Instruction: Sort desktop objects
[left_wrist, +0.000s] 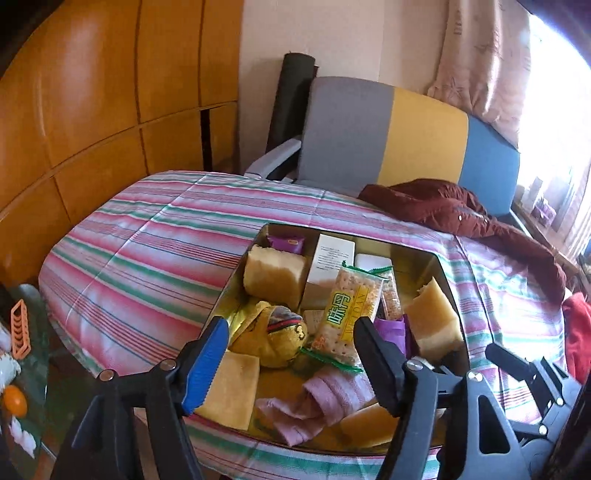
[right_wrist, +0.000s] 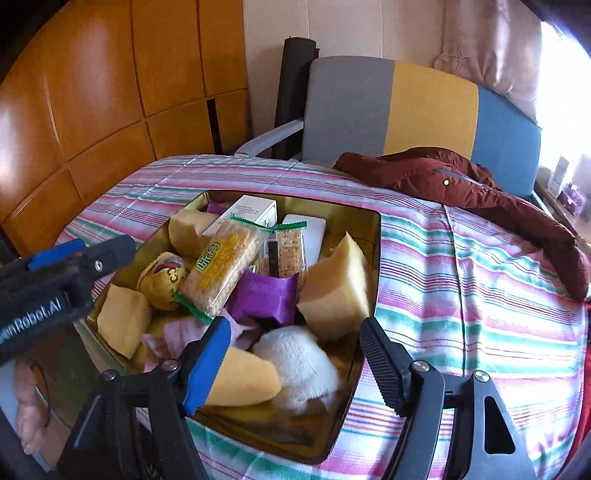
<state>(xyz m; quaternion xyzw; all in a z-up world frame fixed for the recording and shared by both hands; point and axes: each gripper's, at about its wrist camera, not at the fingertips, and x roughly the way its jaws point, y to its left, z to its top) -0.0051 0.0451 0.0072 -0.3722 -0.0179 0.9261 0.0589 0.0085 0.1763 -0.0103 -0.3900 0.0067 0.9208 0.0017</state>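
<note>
A gold metal tray sits on the striped tablecloth and holds mixed items: yellow sponges, a cracker pack, a purple wrapper, a white box, a yellow pouch, a pink cloth and a white towel. My left gripper is open and empty above the tray's near end. My right gripper is open and empty over the white towel. The left gripper also shows in the right wrist view.
A dark red jacket lies on the table's far right. A grey, yellow and blue chair stands behind the table. Wooden cabinets are on the left. Small orange and white items lie at the far left.
</note>
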